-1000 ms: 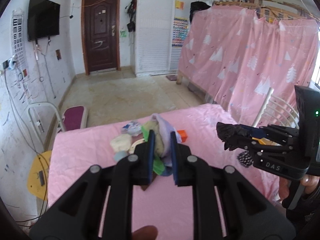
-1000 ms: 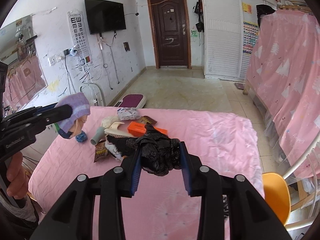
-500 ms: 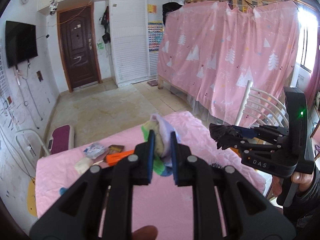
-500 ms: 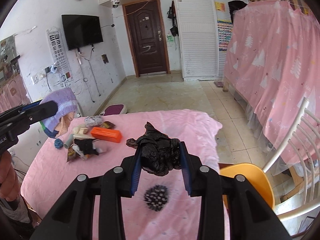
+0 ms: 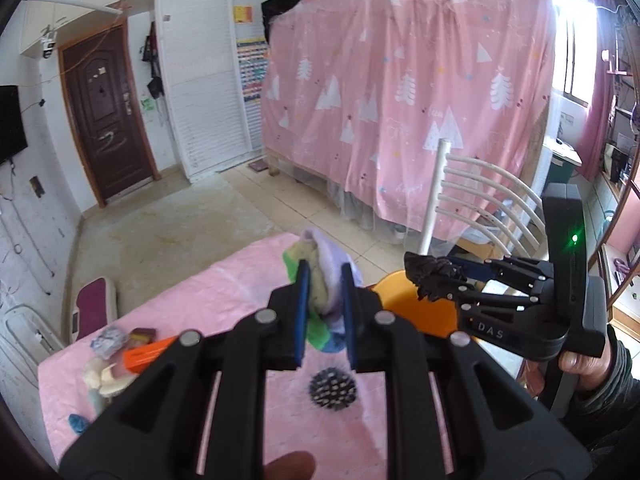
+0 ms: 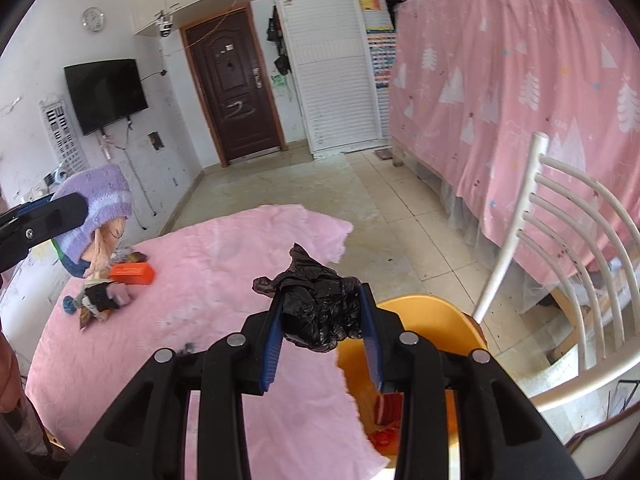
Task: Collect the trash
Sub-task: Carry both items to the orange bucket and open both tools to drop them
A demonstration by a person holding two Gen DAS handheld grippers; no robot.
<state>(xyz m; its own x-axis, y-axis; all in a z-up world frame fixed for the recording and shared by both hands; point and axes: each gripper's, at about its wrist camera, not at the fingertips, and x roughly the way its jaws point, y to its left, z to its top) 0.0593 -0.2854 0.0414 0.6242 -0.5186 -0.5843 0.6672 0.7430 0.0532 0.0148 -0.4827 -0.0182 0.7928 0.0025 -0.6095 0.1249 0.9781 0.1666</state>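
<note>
On the pink tablecloth (image 6: 224,264), taken here as the landmark, the leftover litter sits at its far left end: an orange box (image 6: 134,274), a small blue scrap (image 6: 70,305) and a heap of wrappers (image 6: 100,300) just beside the box, with a dark spiky ball (image 5: 333,387) lying alone nearer the cloth's middle. Above that left end hangs the left gripper (image 5: 323,312), its jaws clamped tight on a soft bundle of cloth (image 5: 324,280), lilac knit on the outside with cream, green and blue showing underneath; the bundle is lifted clear of the cloth. Further right, over the cloth's right edge, the right gripper (image 6: 322,312) has its blue pads pressed against a crumpled black plastic bag (image 6: 320,308), jaws only partly apart around the wad, which is also off the surface. Just beyond that right edge stands an orange chair seat (image 6: 424,312) with a white barred backrest (image 6: 580,248), and something red lies on the seat below the right gripper.
</note>
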